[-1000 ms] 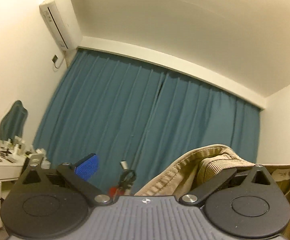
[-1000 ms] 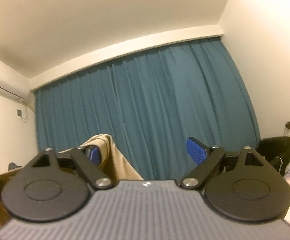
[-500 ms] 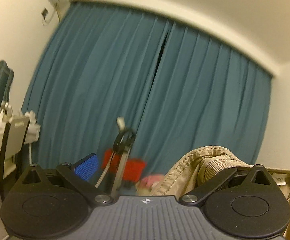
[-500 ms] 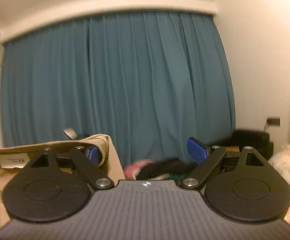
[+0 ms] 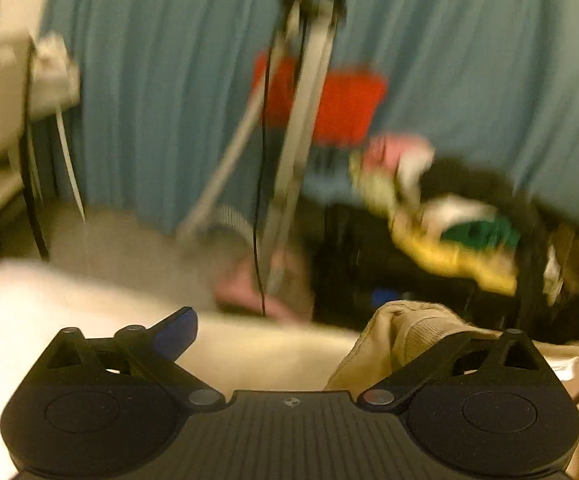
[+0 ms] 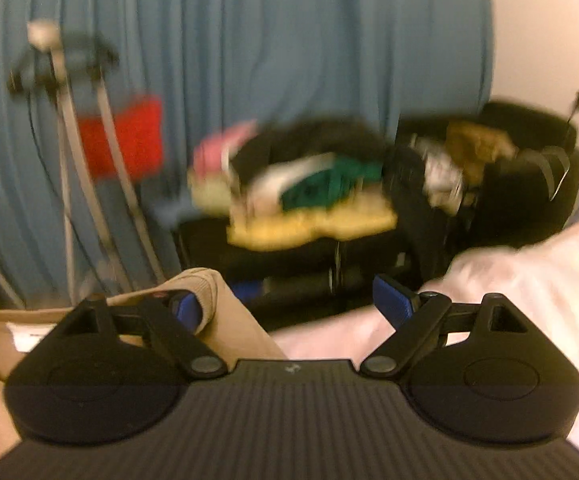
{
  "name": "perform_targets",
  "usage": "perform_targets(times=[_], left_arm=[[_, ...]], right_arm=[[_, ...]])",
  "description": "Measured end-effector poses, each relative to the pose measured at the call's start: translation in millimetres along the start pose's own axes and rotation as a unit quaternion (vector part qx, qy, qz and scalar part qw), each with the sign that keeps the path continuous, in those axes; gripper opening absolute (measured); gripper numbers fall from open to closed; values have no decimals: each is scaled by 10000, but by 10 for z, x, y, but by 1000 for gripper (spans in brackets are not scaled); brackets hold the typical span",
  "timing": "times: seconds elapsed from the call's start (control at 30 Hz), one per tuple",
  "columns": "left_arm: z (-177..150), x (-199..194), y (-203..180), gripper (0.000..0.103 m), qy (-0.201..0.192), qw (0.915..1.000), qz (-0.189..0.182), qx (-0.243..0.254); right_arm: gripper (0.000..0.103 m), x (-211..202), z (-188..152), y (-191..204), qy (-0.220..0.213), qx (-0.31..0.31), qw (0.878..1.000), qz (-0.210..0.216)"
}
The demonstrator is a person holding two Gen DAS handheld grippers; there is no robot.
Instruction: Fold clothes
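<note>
From where I stood, the tan garment hung between the two tools, above the near edge of the bed. On the left gripper the fingers were spread wide and released. The blue pad on one side was bare, while the other finger was buried under a bunched fold of the tan cloth, which draped over it rather than being pinched. A ribbed, corduroy-like texture showed in that fold.

The right gripper was much the same, mirrored. Its fingers stood far apart and unclenched. One blue pad was bare, out over the pale pink bedding, and the other was hooked under a rounded edge of the same tan garment. From there the cloth ran down and away to the side, with a white label showing on its inner face.

Beyond the bed everything looked smeared. A blue curtain filled the far wall. In front of it a loose heap of clothes, yellow, green, black, white and pink, lay on a black stand. Beside that stood a thin metal frame with something red behind it; what either was, I could not tell. A dark chair with more things on it stood in the corner.
</note>
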State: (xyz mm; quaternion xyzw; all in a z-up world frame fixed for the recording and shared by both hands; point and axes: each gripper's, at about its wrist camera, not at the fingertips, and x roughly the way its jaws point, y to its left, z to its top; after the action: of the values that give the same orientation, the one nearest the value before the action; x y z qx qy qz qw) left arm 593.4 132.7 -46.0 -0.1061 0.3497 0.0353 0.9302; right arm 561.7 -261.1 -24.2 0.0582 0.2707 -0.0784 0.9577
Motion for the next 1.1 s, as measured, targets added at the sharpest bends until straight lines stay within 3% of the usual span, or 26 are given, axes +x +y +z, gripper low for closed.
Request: perform_targets(times=[0.07, 0.17, 0.33, 0.4, 0.67, 0.87, 0.93, 1.07, 1.1], left_arm=[[-102, 391, 29, 100, 609, 9979, -39, 214], [-160, 592, 25, 99, 1353, 9875, -180, 784], [-120, 377, -29, 103, 1662, 9741, -244, 1512], [-108, 38, -105, 103, 1422, 9750, -206, 1693], [-746, -1292, -288, 103, 316, 9791, 247, 1995], [-1257, -1731, -240, 103, -101, 9866, 647, 1491], [-1370, -1863, -187, 103, -224, 9901, 629, 1235], [-1544, -2028, -140, 103, -413, 9938, 548, 877], [-1579, -2046, -142, 103, -466, 9943, 503, 821]], right_arm=[[87, 384, -169, 69, 670, -242, 9974, 106], [87, 645, -352, 180, 1465, -658, 9865, 307], [87, 329, -405, 294, 1438, -485, 9861, 677], [87, 60, -407, 368, 1244, -485, 9884, 730], [87, -1329, -602, 435, 555, -194, 9950, 812], [87, -2364, -1152, 199, 165, -184, 9957, 894], [87, -2471, -1281, 107, 184, -230, 9950, 954], [86, -2300, -1296, -49, 458, 117, 9920, 1171], [81, -2212, -1260, -62, 534, 227, 9908, 1224]])
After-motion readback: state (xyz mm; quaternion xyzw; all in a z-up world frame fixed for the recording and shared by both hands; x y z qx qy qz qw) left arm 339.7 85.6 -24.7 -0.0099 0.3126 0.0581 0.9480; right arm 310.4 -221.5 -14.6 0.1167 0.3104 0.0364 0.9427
